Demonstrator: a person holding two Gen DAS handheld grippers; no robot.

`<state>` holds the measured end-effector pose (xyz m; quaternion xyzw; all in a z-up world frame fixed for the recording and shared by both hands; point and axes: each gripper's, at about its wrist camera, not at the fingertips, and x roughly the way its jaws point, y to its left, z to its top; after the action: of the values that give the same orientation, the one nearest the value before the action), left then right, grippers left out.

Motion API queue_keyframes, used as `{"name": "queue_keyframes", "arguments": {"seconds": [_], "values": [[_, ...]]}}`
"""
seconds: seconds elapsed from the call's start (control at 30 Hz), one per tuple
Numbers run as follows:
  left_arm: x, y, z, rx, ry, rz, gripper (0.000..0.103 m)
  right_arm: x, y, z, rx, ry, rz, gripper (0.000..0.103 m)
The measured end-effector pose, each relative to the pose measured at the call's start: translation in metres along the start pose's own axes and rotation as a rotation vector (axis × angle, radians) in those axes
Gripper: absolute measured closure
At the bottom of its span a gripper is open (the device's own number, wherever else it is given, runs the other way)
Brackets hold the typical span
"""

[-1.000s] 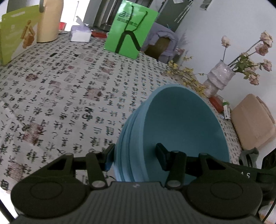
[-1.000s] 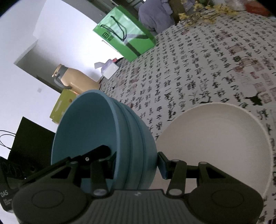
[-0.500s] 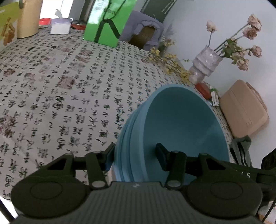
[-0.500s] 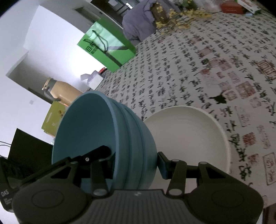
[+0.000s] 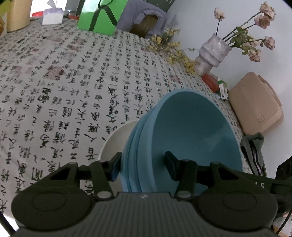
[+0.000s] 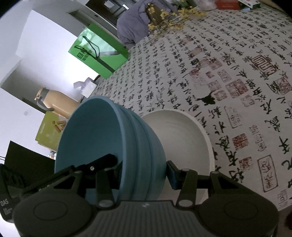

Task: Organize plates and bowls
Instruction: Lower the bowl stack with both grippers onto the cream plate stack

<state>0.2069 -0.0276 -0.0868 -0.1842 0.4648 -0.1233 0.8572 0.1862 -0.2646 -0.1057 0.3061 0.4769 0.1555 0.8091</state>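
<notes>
A stack of nested blue bowls (image 5: 191, 131) hangs tilted above the table, gripped from opposite sides by both grippers. My left gripper (image 5: 143, 162) is shut on the stack's rim, one finger inside the top bowl and one outside. My right gripper (image 6: 142, 167) is shut on the opposite rim of the blue bowl stack (image 6: 91, 131) in the same way. A wide white bowl (image 6: 182, 138) stands on the patterned tablecloth just beyond and below the stack. In the left wrist view only the left rim of this white bowl (image 5: 113, 138) shows beside the blue stack.
A green paper bag (image 5: 98, 16), a tissue box (image 5: 52, 16) and a tan jug (image 6: 58, 104) stand at the far end. A vase of dried roses (image 5: 211, 52), yellow sprigs (image 5: 171, 49), a red box (image 5: 210, 82) and a beige pouch (image 5: 255, 107) line the wall side.
Both grippers have carried the blue stack across the table toward the white bowl. The white bowl's rim has come into the left wrist view. Both grips are unchanged.
</notes>
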Motion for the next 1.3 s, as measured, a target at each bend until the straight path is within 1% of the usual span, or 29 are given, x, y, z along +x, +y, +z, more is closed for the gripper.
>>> {"name": "queue_keyframes", "arguments": {"seconds": [0.23, 0.47, 0.57, 0.63, 0.7, 0.77, 0.87, 0.93, 1.0, 1.07, 1.1, 1.23, 1.27, 1.3], "values": [[0.01, 0.002, 0.0, -0.008, 0.031, -0.015, 0.052, 0.002, -0.004, 0.001, -0.001, 0.009, -0.028, 0.057], [0.013, 0.003, 0.002, -0.015, 0.032, -0.021, 0.052, 0.003, -0.004, 0.002, -0.004, 0.009, -0.026, 0.057], [0.013, 0.004, 0.002, -0.015, 0.03, -0.025, 0.052, 0.003, -0.006, 0.003, 0.001, 0.011, -0.013, 0.054], [0.013, 0.004, 0.001, -0.018, 0.029, -0.024, 0.051, 0.001, -0.007, 0.003, 0.008, 0.005, 0.003, 0.046], [0.012, 0.005, 0.001, -0.02, 0.021, -0.022, 0.05, -0.003, -0.006, 0.003, 0.002, -0.016, 0.012, 0.043], [0.009, 0.005, 0.001, -0.02, 0.01, -0.024, 0.049, -0.008, -0.004, 0.002, -0.019, -0.043, -0.002, 0.043], [0.002, 0.004, 0.0, -0.015, -0.018, -0.029, 0.044, -0.013, -0.004, 0.0, -0.029, -0.063, -0.008, 0.042], [-0.006, 0.004, -0.002, -0.008, -0.045, -0.03, 0.039, -0.017, -0.004, -0.003, -0.039, -0.073, 0.007, 0.037], [-0.015, 0.002, -0.006, 0.012, -0.091, -0.005, 0.036, -0.024, -0.002, -0.009, -0.073, -0.105, 0.015, 0.034], [-0.027, -0.001, -0.013, 0.042, -0.157, 0.033, 0.033, -0.033, 0.001, -0.016, -0.111, -0.149, 0.021, 0.03], [-0.034, -0.002, -0.017, 0.06, -0.192, 0.051, 0.029, -0.037, 0.002, -0.019, -0.128, -0.166, 0.023, 0.028], [-0.06, -0.006, -0.039, 0.124, -0.313, 0.076, 0.019, -0.056, 0.007, -0.039, -0.227, -0.263, 0.028, 0.019], [-0.066, -0.007, -0.045, 0.141, -0.345, 0.082, 0.014, -0.062, 0.009, -0.046, -0.258, -0.292, 0.026, 0.017], [-0.073, -0.009, -0.053, 0.159, -0.384, 0.091, 0.006, -0.068, 0.011, -0.054, -0.294, -0.326, 0.02, 0.014]]}}
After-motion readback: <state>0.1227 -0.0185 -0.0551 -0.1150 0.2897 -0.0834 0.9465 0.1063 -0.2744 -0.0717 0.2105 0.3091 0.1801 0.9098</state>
